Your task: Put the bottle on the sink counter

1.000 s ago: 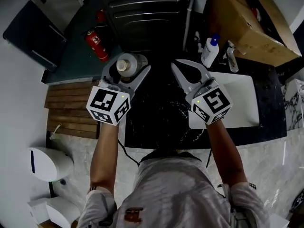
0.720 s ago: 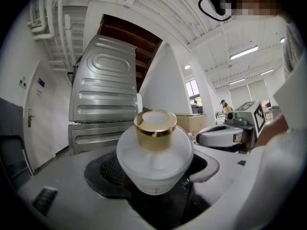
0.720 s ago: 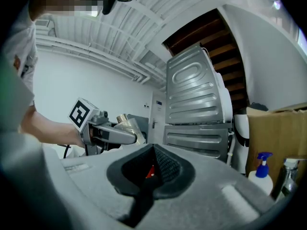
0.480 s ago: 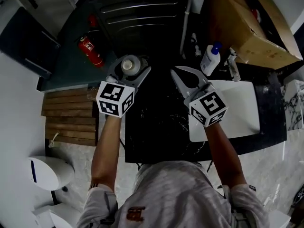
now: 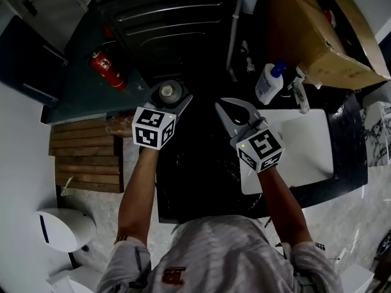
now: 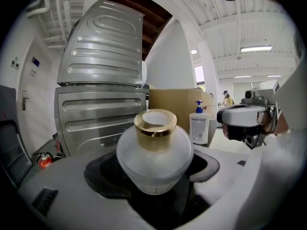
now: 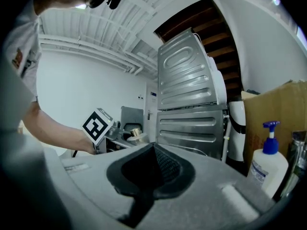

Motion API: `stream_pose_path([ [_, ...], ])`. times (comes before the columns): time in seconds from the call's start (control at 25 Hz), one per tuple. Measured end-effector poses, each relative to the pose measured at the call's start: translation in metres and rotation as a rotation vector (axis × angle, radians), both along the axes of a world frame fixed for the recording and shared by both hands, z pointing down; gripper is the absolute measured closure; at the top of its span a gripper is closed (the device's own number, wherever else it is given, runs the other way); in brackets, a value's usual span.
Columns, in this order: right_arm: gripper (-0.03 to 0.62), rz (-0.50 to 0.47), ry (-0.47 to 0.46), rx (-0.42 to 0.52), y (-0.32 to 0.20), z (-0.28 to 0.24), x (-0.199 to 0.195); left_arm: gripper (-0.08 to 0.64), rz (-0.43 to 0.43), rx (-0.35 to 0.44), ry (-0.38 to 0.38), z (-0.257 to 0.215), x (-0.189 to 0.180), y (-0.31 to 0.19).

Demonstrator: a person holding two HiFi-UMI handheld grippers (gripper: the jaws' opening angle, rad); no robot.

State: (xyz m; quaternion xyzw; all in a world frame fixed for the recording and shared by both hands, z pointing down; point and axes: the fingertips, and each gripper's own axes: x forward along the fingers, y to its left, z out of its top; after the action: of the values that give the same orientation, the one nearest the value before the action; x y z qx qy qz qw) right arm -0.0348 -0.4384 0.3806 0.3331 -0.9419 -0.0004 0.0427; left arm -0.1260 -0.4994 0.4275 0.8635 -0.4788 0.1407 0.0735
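Observation:
A round frosted-glass bottle (image 6: pixel 154 156) with a gold neck sits upright between the jaws of my left gripper (image 5: pixel 169 100), which is shut on its belly. From the head view the bottle (image 5: pixel 167 92) hangs over the far left edge of the dark sink counter (image 5: pixel 201 163). My right gripper (image 5: pixel 231 106) hovers over the counter's middle, a hand's width to the bottle's right. Its jaws meet at the tip (image 7: pixel 153 147) with nothing between them. The left gripper's marker cube and the bottle (image 7: pixel 135 136) also show small in the right gripper view.
A white pump bottle (image 5: pixel 267 83) and a faucet (image 5: pixel 299 93) stand at the counter's back, beside a cardboard box (image 5: pixel 317 35). A white basin (image 5: pixel 305 145) lies right. A ribbed metal appliance (image 5: pixel 171 29) stands ahead; a fire extinguisher (image 5: pixel 105 69) and wooden pallet (image 5: pixel 82 160) are left.
Both grippers have moved forward, away from the person. The left one carried the bottle slightly right toward the counter's edge. The right gripper stayed shut.

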Motion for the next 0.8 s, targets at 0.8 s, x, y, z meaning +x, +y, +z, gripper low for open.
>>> stream_pose_path([
  [0.8, 0.592, 0.01, -0.006, -0.046, -0.018, 0.024, 0.012, 0.233, 0.009, -0.201, -0.115, 0.086, 0.004, -0.036],
])
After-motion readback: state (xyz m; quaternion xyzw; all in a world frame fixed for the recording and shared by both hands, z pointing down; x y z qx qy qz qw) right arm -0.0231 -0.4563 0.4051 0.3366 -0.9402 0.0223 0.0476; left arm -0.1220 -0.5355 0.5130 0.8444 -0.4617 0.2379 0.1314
